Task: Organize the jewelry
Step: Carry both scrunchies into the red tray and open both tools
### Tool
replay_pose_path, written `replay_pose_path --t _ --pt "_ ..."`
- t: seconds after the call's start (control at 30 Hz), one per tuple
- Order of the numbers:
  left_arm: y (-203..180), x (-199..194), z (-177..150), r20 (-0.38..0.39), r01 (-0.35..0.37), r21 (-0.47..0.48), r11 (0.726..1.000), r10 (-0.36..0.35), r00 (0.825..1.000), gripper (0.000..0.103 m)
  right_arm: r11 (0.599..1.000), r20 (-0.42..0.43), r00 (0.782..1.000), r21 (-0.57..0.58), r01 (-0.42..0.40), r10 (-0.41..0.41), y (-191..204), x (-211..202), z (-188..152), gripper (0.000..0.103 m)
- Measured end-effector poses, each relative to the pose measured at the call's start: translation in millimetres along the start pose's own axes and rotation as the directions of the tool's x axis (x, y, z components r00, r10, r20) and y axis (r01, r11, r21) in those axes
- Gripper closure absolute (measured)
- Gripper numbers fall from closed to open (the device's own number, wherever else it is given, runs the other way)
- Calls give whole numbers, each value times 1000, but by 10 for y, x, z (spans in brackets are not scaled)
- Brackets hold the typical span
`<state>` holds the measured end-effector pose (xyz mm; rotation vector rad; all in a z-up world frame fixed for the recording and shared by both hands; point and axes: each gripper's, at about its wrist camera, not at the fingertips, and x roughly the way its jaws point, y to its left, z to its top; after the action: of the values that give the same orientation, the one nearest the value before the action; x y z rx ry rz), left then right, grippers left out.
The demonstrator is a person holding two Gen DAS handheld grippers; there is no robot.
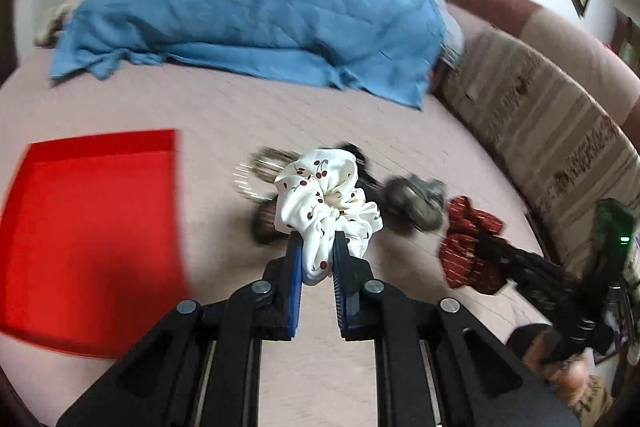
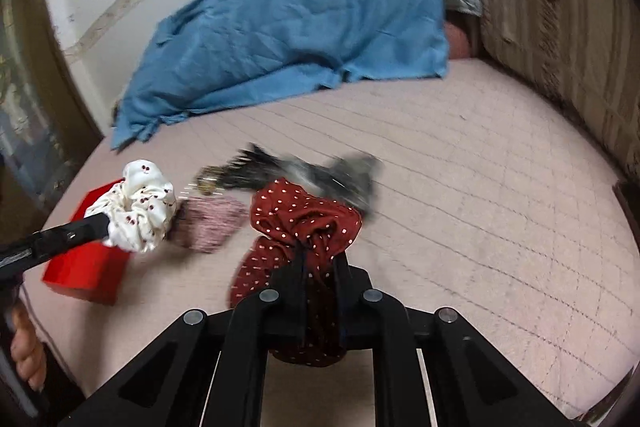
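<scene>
The bed (image 1: pixel 224 115), covered in a pale pink quilted sheet, carries everything. A large crumpled blue blanket (image 1: pixel 256 11) lies across its far end, and a striped cushion (image 1: pixel 552 131) runs along its right edge. A red tray (image 1: pixel 92 239) sits near the bed's left edge, shallow-walled with nothing visible inside it.

Toward the middle of the bed lies a small heap of hair accessories, blurred by motion: a grey scrunchie (image 1: pixel 420 199), a pink patterned scrunchie (image 2: pixel 208 223) and some thin metallic bangles (image 1: pixel 260 171), close together.

The left gripper (image 1: pixel 318 247) has its blue-padded fingers clamped on a white cherry-print scrunchie (image 1: pixel 324 195), which is lifted clear of the sheet; in the right wrist view it hangs in front of the red tray's near corner. The right gripper (image 2: pixel 320 267) has its fingers pinched on a dark red polka-dot scrunchie (image 2: pixel 304 219), also raised off the sheet, just right of the heap and in front of the grey scrunchie.

A hand (image 2: pixel 28 355) shows at the lower left of the right wrist view, holding the left gripper's handle.
</scene>
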<state>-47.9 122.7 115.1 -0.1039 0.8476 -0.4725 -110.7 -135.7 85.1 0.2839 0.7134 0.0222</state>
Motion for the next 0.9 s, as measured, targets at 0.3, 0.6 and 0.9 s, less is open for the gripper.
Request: replay_pose_path --t 0.3,0.6,0.9 --pt "1208 -166 183 16 -199 -172 965 205 979 90 970 -98 973 -105 -219 209 1088 331 388 92" --pt "2275 91 335 -69 -339 -318 885 335 940 90 939 -229 941 -182 -292 248 2222 1261 619 91" --pt "2611 159 321 -69 -280 -383 880 275 959 87 940 -336 925 -222 -258 175 2720 2200 650 90"
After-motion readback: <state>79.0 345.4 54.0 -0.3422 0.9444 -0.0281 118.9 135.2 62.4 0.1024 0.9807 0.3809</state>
